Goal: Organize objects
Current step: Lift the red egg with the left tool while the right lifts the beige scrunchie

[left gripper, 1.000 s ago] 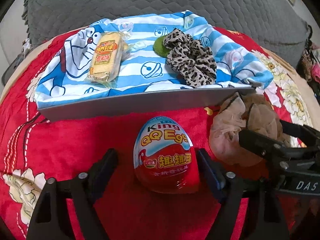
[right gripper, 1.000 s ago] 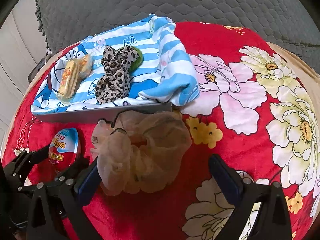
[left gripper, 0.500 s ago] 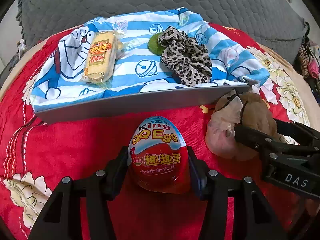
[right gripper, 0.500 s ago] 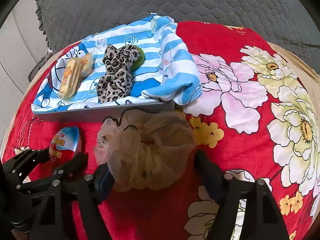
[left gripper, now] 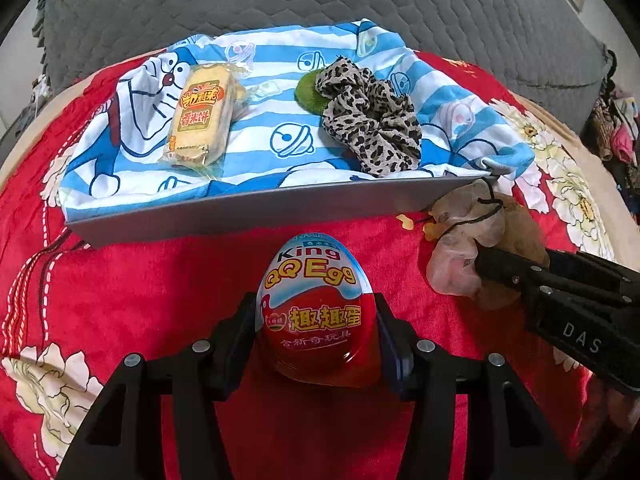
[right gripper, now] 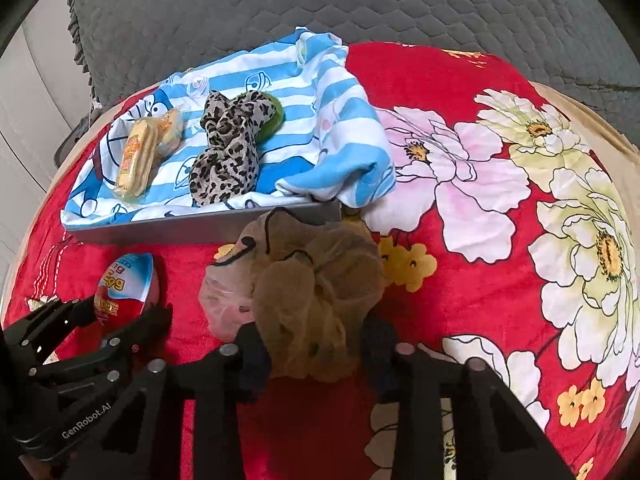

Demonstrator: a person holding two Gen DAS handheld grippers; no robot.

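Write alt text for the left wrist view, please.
The left gripper is shut on a red-and-blue toy egg on a red floral blanket. Behind, a grey tray lined with striped cloth holds a snack pack and leopard scrunchie.

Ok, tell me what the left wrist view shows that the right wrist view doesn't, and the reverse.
Only the left wrist view shows the full front label of the toy egg and a heap of clothes at the far right. Only the right wrist view shows the large white and pink flowers on the red blanket. Both show the grey tray, snack packet, leopard scrunchie, beige scrunchie, and both tongs, left and right.
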